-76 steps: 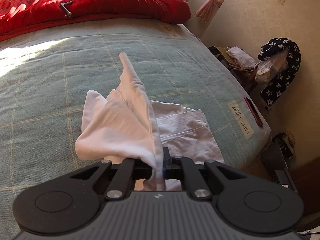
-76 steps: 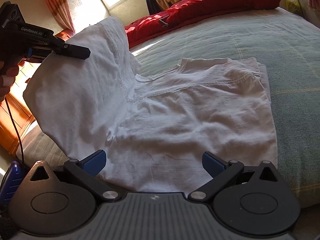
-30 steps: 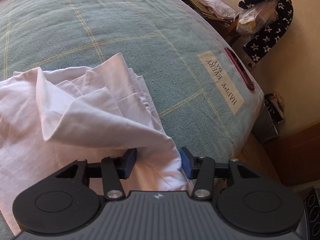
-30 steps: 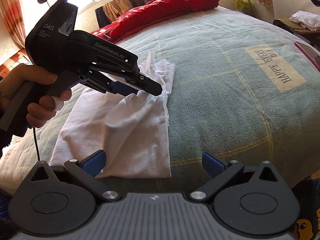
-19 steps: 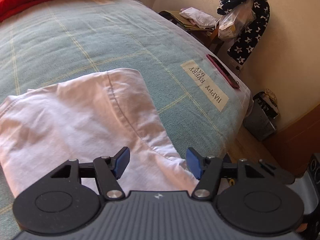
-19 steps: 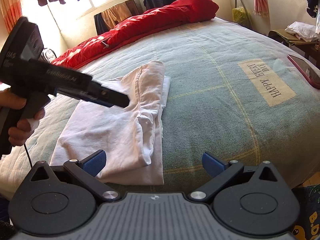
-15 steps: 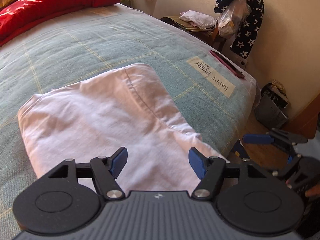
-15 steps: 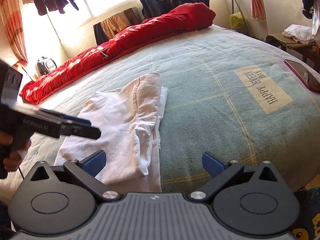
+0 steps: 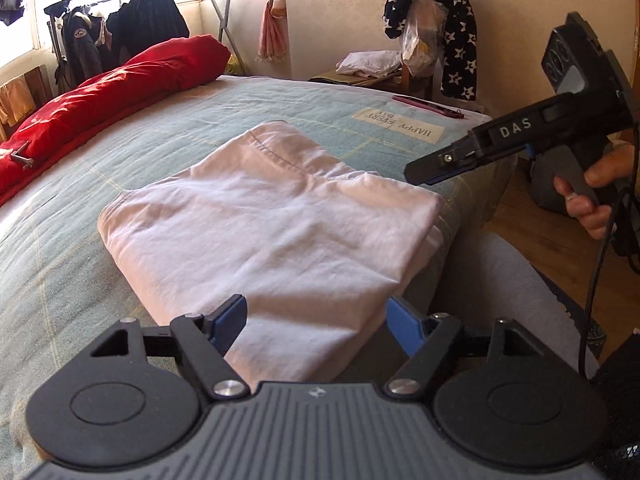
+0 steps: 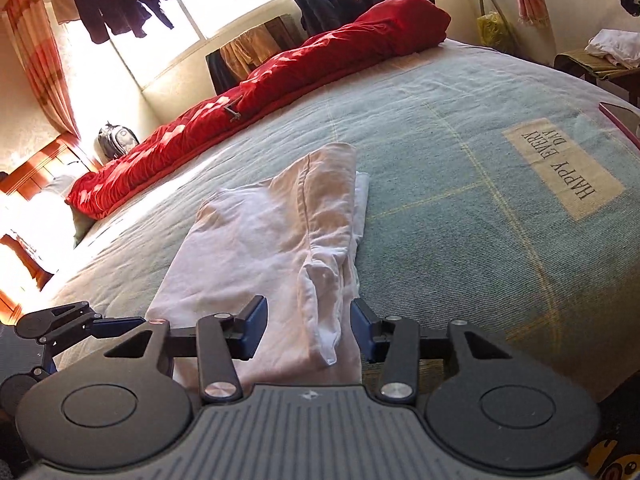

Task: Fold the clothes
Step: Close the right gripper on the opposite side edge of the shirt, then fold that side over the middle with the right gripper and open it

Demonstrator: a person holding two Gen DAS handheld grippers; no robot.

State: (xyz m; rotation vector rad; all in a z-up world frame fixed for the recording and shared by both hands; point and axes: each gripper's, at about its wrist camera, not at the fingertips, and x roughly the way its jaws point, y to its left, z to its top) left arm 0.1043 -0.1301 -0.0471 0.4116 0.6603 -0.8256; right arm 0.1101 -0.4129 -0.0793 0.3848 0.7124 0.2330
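The white garment [image 9: 264, 228] lay folded near the bed's [image 10: 460, 208] front edge, left gripper [image 9: 316, 320] and right gripper [image 10: 308, 328] both agape and empty; any further fold needed a fresh grasp.

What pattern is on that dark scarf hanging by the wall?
White stars on a dark navy scarf, seen best in the left wrist view.

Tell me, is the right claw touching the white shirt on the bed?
Apart. The left wrist view shows the right claw held in the air above the far corner of the folded white shirt, with bedspread visible between them.
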